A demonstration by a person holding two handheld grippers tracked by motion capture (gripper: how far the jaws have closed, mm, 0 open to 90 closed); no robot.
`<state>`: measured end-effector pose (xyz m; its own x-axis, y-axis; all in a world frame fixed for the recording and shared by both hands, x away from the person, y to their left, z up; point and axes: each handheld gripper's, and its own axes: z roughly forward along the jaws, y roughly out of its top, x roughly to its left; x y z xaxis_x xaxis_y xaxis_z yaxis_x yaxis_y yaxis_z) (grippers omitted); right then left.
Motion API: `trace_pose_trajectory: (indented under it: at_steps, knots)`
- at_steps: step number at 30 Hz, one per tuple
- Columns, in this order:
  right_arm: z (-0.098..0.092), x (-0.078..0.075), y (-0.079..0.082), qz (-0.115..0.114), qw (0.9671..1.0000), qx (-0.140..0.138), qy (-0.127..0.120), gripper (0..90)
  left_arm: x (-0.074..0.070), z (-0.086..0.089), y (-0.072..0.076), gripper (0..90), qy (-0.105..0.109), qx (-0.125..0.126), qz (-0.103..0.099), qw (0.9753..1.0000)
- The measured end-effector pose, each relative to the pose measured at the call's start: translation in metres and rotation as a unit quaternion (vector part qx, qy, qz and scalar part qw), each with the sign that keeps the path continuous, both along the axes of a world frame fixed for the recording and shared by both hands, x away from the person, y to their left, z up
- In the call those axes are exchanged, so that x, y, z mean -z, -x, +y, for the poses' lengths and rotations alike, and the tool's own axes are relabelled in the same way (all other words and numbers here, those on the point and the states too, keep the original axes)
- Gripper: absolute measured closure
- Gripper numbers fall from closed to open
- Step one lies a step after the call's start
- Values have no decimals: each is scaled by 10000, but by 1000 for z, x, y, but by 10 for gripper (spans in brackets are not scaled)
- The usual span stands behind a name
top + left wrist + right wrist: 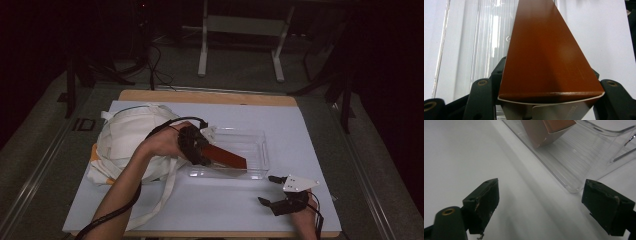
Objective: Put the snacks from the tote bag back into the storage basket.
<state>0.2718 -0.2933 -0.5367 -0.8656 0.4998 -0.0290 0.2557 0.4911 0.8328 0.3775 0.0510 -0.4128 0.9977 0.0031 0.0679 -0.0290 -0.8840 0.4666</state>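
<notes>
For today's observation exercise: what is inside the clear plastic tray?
Inside the clear plastic tray, the far end of a reddish-brown box dips in, held by the left gripper. The box covers part of the tray's floor; nothing else shows there.

Legible: "ID" marking (82, 124) on the dark floor left of the table (210, 200). Print on the box flap (564, 111) too blurred to read.

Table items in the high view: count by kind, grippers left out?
White cloth tote bag: 1
Clear plastic rectangular bin: 1
Reddish-brown flat cardboard box, held by the left gripper over the bin: 1
White table cover sheet: 1
Total: 4
</notes>
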Motion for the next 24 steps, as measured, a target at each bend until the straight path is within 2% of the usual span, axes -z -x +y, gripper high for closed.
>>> trace_pose_trajectory:
  at_steps: [3, 9, 24]
  knots:
    - [0, 0, 0, 0, 10000, 2, 3, 145, 1, 1, -1, 429, 37, -24, 31, 10000]
    - [0, 0, 0, 1, 10000, 3, 14, 145, 3, 0, -5, 413, 50, -177, 249, 9995]
    - [1, 0, 0, 7, 10000, -4, 28, 145, 6, -5, -7, 391, 103, -240, 390, 9989]
